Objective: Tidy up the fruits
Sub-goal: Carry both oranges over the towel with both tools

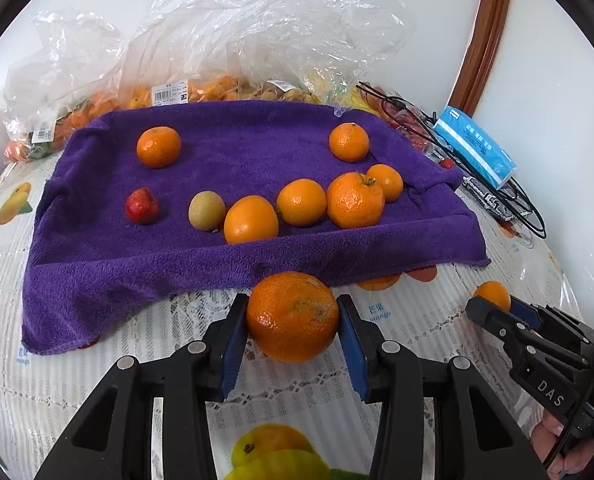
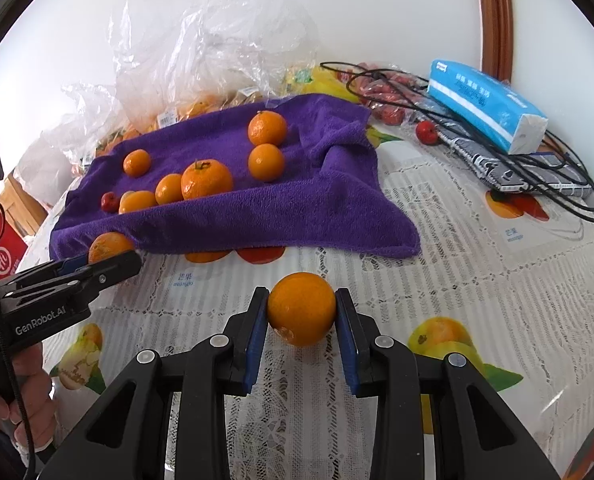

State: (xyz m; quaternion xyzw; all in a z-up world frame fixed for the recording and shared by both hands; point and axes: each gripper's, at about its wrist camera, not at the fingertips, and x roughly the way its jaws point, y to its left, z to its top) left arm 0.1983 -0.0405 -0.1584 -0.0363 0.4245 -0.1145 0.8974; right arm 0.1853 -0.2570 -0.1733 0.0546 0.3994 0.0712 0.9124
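A purple towel (image 1: 233, 264) (image 2: 225, 224) lies on the table with several oranges on it, plus a small red fruit (image 1: 142, 206) and a tan round fruit (image 1: 206, 211). My left gripper (image 1: 293, 318) is shut on a mandarin (image 1: 293, 316) just in front of the towel's near edge; it also shows in the right wrist view (image 2: 109, 246). My right gripper (image 2: 301, 312) is shut on a smooth orange (image 2: 301, 309) over the tablecloth, to the right of the left gripper; that orange shows in the left wrist view (image 1: 493, 294).
Clear plastic bags of fruit (image 1: 225, 52) stand behind the towel against the wall. A blue tissue pack (image 2: 485, 104), black cables (image 2: 537, 176) and a loose red fruit (image 2: 427, 132) lie at the back right. A fruit-print lace tablecloth (image 2: 477, 272) covers the table.
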